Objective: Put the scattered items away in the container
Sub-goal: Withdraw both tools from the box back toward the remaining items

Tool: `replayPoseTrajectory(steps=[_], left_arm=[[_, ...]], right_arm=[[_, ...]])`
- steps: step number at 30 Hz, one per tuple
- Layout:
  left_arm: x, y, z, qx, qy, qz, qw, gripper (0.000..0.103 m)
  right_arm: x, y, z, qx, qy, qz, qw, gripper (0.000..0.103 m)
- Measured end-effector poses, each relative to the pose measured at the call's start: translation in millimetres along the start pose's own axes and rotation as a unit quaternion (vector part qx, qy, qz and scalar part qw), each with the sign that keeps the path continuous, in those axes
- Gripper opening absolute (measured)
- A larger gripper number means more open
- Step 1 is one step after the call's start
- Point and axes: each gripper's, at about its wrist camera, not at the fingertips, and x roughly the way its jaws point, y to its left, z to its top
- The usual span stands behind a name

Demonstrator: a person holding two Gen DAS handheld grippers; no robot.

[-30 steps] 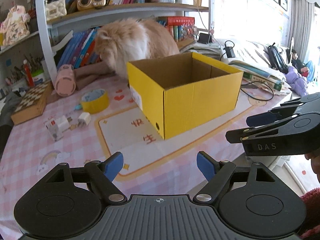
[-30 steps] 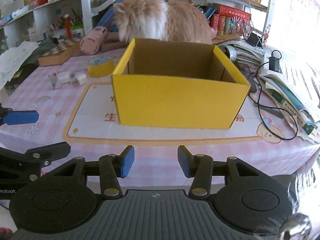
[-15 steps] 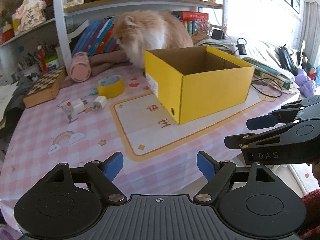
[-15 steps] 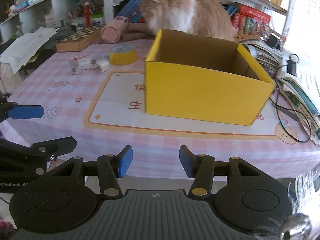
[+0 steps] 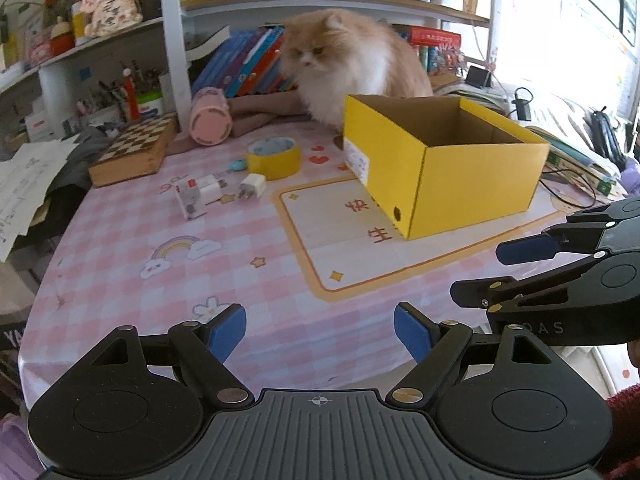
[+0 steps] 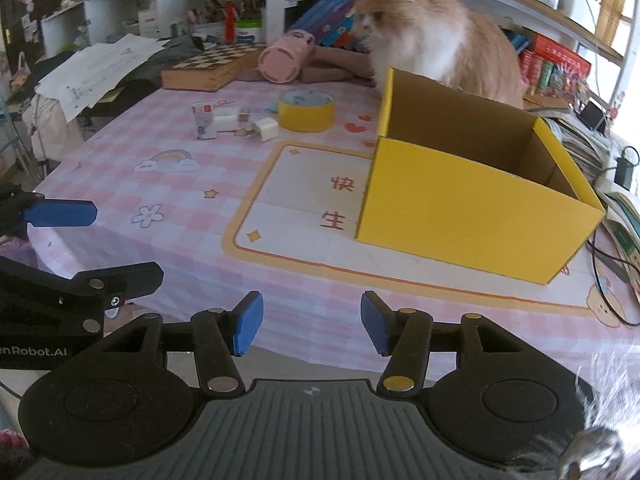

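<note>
We hold both grippers above the near edge of the pink checked tablecloth (image 5: 120,248), neither touching anything. Our left gripper (image 5: 319,334) has its blue-padded jaws spread wide with only cloth showing between them. Our right gripper (image 6: 311,328) stands narrower, its jaws opening, and nothing is between them either; in the left wrist view it juts in at about 3 o'clock.

The open yellow cardboard box (image 5: 472,184) sits on the cream printed mat with the orange border (image 5: 328,232), at roughly 1 o'clock from our left gripper and 1 o'clock from our right. What we see of its inside is bare brown card.

The scattered items lie well apart from the box, at about 11 o'clock in both views. The roll of yellow tape (image 5: 273,158) lies flat, nearest the box. Just beside it, toward us, sits a small white plug adapter (image 5: 252,186), then a second white charger block (image 5: 210,190) and a small upright white packet with red print (image 5: 190,200). A small teal object (image 5: 237,165) touches the tape's left side; we cannot tell what it is.

A fluffy orange and white cat (image 5: 352,64) sits right behind the box at 12 o'clock. A pink cylindrical case (image 5: 210,116) and a wooden chessboard box (image 5: 134,148) lie further left.
</note>
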Motion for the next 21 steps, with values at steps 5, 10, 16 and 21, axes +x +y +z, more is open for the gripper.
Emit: replayPoseTrajectory(steps=[5,10,16,21], left_arm=[[-1.7,4.7,-2.1,-0.001,-0.002,0.004,1.0,0.083],[-4.3,12.4,-3.9,-0.008,-0.002,0.014,0.9999,0.083],[-9.8,24.8,-6.5,-0.025,-0.004,0.03,0.9992,0.083],[-13.8,35.3,-9.1,-0.039,-0.006,0.045,0.9982,0.084]], right_arm=[[2.2,5.5,3.0,-0.007,-0.001,0.005,1.0,0.053],[5.0,13.2,6.6,-0.016,-0.003,0.013,1.0,0.053],[7.5,27.4,14.2,-0.035,-0.005,0.027,0.999,0.054],[11.2,38.7,21.5,-0.054,-0.007,0.04,0.998,0.054]])
